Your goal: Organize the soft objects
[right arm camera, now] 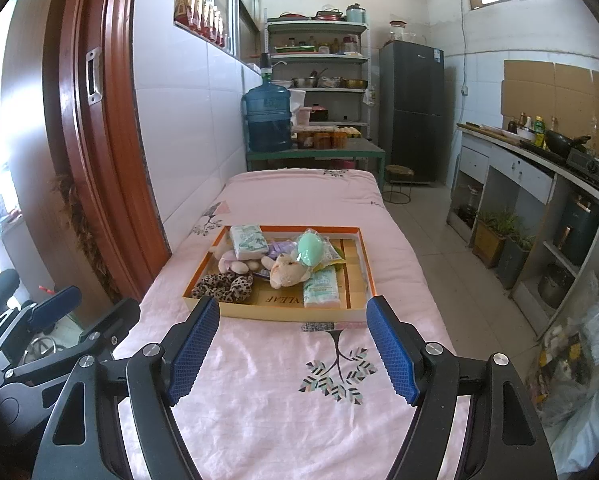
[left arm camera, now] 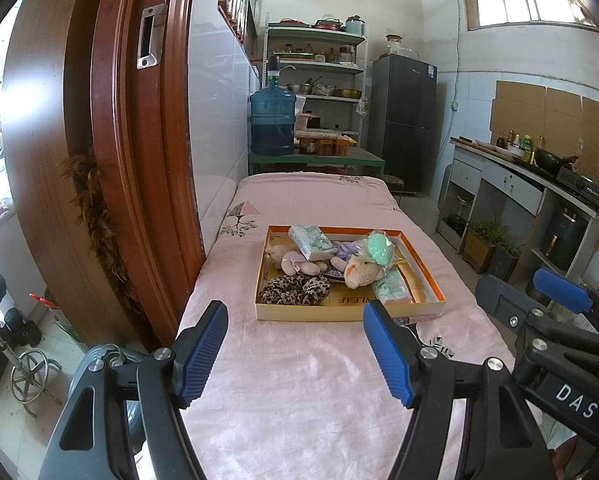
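Observation:
An orange-rimmed shallow box (left arm camera: pixel 341 313) (right arm camera: pixel 255 312) sits on the pink-covered table. In it lie a leopard-print scrunchie (left arm camera: pixel 295 289) (right arm camera: pixel 224 285), a beige plush animal (left arm camera: pixel 361 271) (right arm camera: pixel 288 273), a pale plush toy (left arm camera: pixel 299 264) (right arm camera: pixel 235 262), two tissue packs (left arm camera: pixel 310 242) (right arm camera: pixel 321 286), a mint-green item in a clear bag (left arm camera: pixel 379 251) (right arm camera: pixel 311 252) and a purple item (right arm camera: pixel 280 249). My left gripper (left arm camera: pixel 295 354) is open and empty, short of the box's near edge. My right gripper (right arm camera: pixel 293 350) is open and empty, also short of the box; it also shows at the right in the left wrist view (left arm camera: pixel 559 292).
The table's pink cloth (left arm camera: pixel 299 392) (right arm camera: pixel 283 400) has a printed tree (right arm camera: pixel 339 372). A wooden door frame (left arm camera: pixel 139 160) and tiled wall run along the left. A water jug (left arm camera: pixel 272 122), shelves (left arm camera: pixel 319 68) and fridge (left arm camera: pixel 405 120) stand behind. A counter (right arm camera: pixel 539 176) lines the right.

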